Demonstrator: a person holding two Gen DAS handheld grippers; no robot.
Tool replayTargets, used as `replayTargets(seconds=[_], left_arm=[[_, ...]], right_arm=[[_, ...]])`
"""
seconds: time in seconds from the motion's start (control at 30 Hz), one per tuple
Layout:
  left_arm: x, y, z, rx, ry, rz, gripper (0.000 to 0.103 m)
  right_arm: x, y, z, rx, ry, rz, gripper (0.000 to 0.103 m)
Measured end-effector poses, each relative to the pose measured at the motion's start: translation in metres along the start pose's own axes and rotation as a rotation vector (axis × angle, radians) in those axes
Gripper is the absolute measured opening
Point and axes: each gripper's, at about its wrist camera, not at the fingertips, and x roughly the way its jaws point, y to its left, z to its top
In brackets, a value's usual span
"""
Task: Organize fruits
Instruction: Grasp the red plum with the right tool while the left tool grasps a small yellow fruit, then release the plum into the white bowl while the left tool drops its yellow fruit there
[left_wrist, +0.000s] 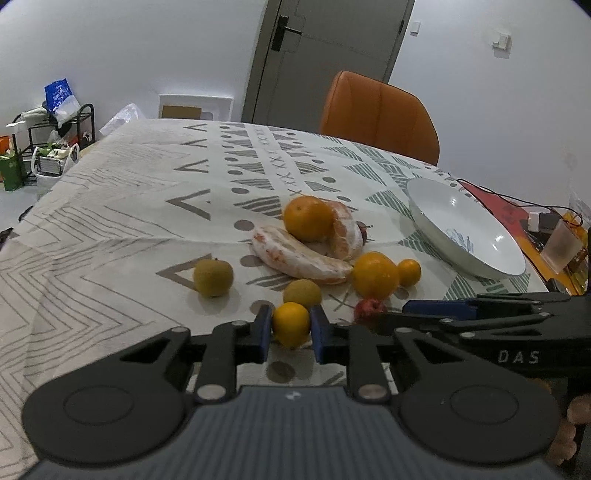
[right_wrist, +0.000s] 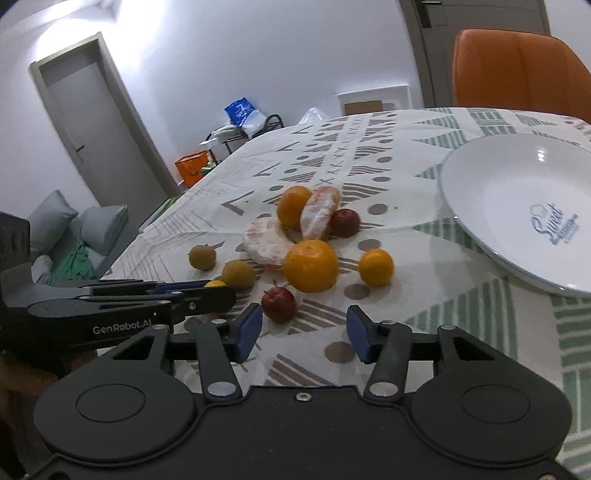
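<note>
Left jaws clamping small orange, right jaws spread over bare tablecloth, plate beyond

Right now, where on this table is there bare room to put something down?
The white bowl holds nothing. Bare cloth lies between the fruit and the orange chair, and left of the brown fruit. It is crowded around the peeled citrus segment and large orange, and where the left gripper closes on a small orange.

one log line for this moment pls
left gripper: shut on small orange | right gripper: open, empty, near red fruit | plate: empty
</note>
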Motion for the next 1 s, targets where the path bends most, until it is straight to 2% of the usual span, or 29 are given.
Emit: replayTargets(seconds=[0.1,0.4,0.47,0.5,0.6,1.0], left_arm=[[-0.001,0.004,0.002,-0.006,-0.006,0.008,0.021],[-0.008,0.004,0.002,-0.005,-0.021,0.010,0.021],[-0.009,0.002,0.002,0.000,-0.027,0.009,0.021],[-0.010,0.001,0.002,0.003,-0.029,0.007,0.021],[-0.010,-0.004,0.003,0.011,-0.034,-0.002,0.021],[0.003,-0.038,0.017,0.082,-0.050,-0.062,0.021]], right_arm=[[0.007,0.004,0.002,-0.009,0.013,0.010,0.046],[0.018,0.012,0.008,-0.030,0.015,0.006,0.045],[0.020,0.014,0.009,-0.041,0.023,0.000,0.034],[0.019,0.015,0.008,-0.048,0.025,-0.006,0.021],[0.013,0.013,0.007,-0.030,0.014,0.049,0.021],[-0.023,-0.007,0.007,-0.006,-0.064,-0.016,0.021]])
